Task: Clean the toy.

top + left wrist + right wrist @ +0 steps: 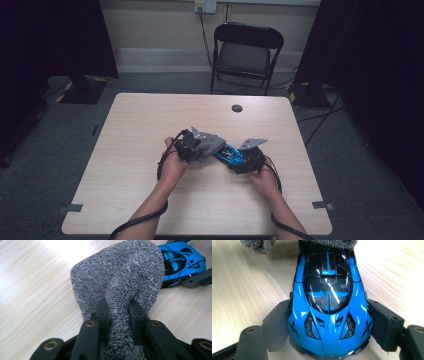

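**Cloth on the blue car**

From the high view we see the left gripper (192, 145) laying a grey cloth (210, 144) over one end of a blue toy car (229, 154), near the middle of the table (140, 125), with the right gripper (246, 160) at the car's other end.

In the left gripper view our jaws pinch a fold of the cloth (120, 282), the car (180, 261) just beyond.

In the right gripper view our wide-set jaws press both flanks of the car (328, 305).
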{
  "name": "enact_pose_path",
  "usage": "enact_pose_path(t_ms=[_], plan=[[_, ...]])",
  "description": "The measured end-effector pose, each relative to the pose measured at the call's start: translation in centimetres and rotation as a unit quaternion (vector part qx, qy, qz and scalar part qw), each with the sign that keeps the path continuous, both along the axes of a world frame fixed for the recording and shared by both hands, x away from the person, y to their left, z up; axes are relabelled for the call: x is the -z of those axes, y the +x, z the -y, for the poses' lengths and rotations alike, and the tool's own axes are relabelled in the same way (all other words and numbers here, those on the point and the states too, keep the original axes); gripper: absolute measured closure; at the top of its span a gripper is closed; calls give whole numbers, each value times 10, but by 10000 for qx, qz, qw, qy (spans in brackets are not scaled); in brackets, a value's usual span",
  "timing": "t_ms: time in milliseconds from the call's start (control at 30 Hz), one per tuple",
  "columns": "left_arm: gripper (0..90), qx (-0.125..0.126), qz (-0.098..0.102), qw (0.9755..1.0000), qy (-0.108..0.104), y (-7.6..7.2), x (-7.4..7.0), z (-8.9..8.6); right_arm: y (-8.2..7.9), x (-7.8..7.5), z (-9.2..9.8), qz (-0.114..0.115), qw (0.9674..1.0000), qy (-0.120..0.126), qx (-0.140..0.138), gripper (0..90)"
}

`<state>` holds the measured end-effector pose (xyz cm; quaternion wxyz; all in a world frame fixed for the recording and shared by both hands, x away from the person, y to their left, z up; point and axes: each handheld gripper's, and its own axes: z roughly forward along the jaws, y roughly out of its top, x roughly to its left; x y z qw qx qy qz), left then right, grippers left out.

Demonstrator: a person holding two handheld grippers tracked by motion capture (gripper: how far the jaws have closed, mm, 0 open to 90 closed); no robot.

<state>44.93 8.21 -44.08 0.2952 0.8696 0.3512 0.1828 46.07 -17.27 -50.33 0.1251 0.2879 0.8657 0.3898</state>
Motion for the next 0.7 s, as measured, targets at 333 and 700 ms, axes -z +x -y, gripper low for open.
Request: enact_pose_path(t_ms=[333, 700], plan=[[740, -252, -65, 9997, -26, 7, 2, -14, 0, 0, 0, 0, 10000, -1, 0, 253], [739, -468, -171, 9987, -121, 12, 9, -29, 0, 0, 0, 0, 10000, -1, -1, 253]])
